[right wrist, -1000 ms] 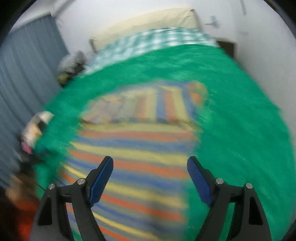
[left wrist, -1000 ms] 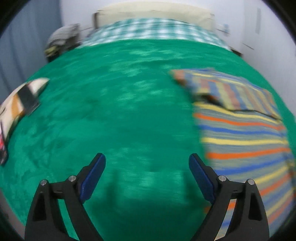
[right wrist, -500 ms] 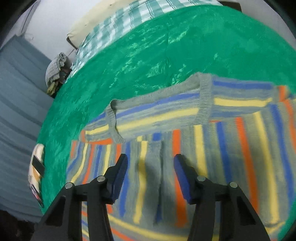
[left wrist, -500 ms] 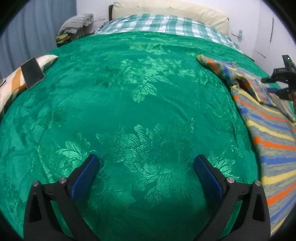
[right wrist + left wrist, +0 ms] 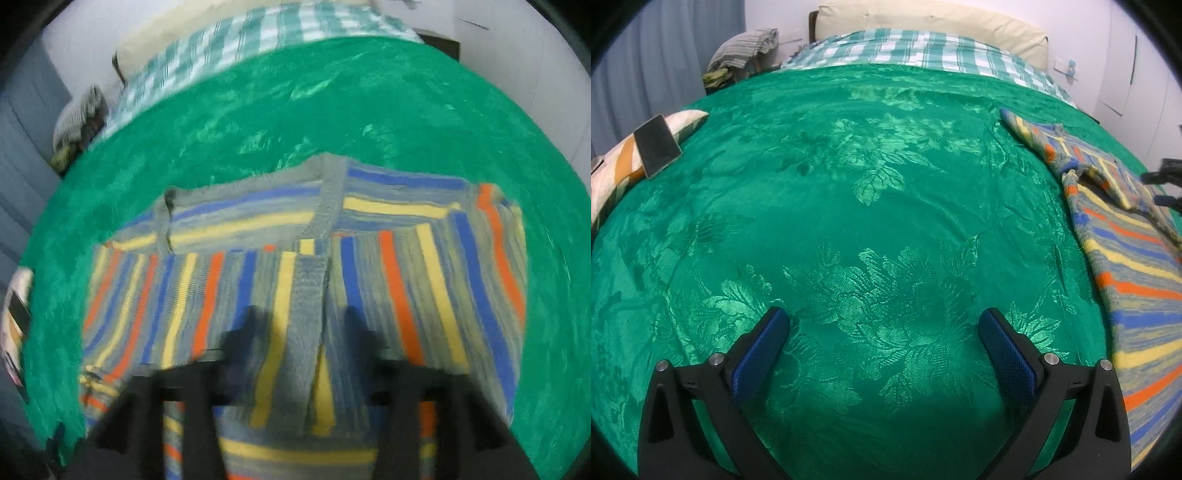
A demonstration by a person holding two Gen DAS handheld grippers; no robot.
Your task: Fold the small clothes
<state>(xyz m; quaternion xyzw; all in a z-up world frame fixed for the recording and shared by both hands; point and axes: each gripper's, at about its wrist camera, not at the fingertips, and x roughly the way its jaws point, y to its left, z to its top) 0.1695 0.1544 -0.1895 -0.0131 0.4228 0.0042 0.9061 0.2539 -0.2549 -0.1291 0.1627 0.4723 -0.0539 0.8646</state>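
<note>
Right wrist view: right gripper (image 5: 299, 332) low over the striped sweater (image 5: 369, 266), jaws just reopening astride its grey central band (blurred; pads apparently not pressing), folded sleeve beyond. Left gripper (image 5: 884, 332) fully spread above bare green bedspread (image 5: 849, 184), sweater off to its right, phone (image 5: 657, 146) far left.

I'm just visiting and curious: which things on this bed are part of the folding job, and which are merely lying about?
Part of the job:
- striped sweater, spread on the green bedspread
- right gripper, over the sweater, jaws just opening
- left gripper, jaws wide, nothing between them

Just lying about:
- phone on a striped cushion
- checked sheet
- heap of clothes beside the bed
</note>
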